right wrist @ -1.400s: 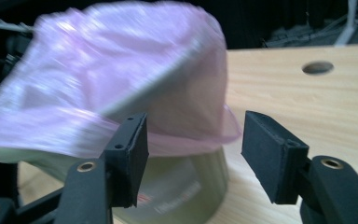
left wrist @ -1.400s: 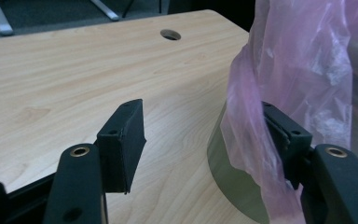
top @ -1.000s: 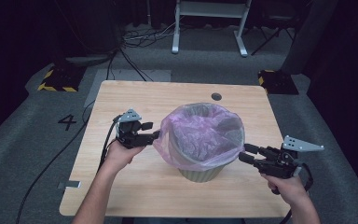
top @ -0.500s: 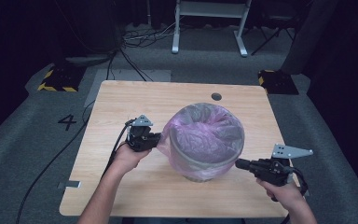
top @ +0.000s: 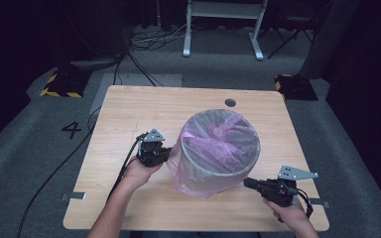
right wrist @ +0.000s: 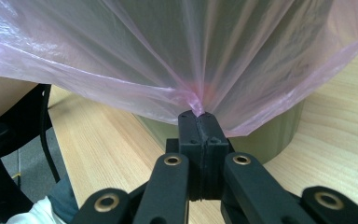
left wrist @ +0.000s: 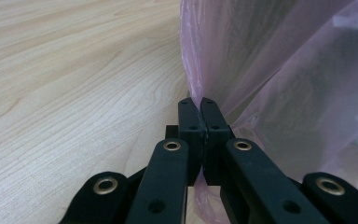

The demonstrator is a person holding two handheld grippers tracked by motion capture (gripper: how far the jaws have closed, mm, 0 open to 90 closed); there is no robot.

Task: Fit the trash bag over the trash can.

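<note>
A round grey-green bin (right wrist: 279, 135) stands in the middle of the wooden table (top: 129, 109), lined with a thin pink plastic bag (top: 218, 141). The bag's edge is folded over the rim and stretched down the outside. My left gripper (top: 168, 154) is at the bin's left side, shut on a pinch of the pink bag (left wrist: 214, 56) close to the tabletop. My right gripper (top: 248, 182) is at the bin's front right, shut on a gathered fold of the bag's hem (right wrist: 196, 109), which fans out taut from the jaws.
A small dark round hole (top: 230, 102) sits in the table behind the bin. A black cable (top: 54, 173) trails from the left gripper off the table's left edge. On the floor beyond are a white stand (top: 223, 29) and yellow-and-black striped blocks (top: 59, 85).
Both grippers have moved down and toward the table's near edge, drawing the bag's edge over the rim and down the bin's outside. Earlier the bag sat bunched at the top.
</note>
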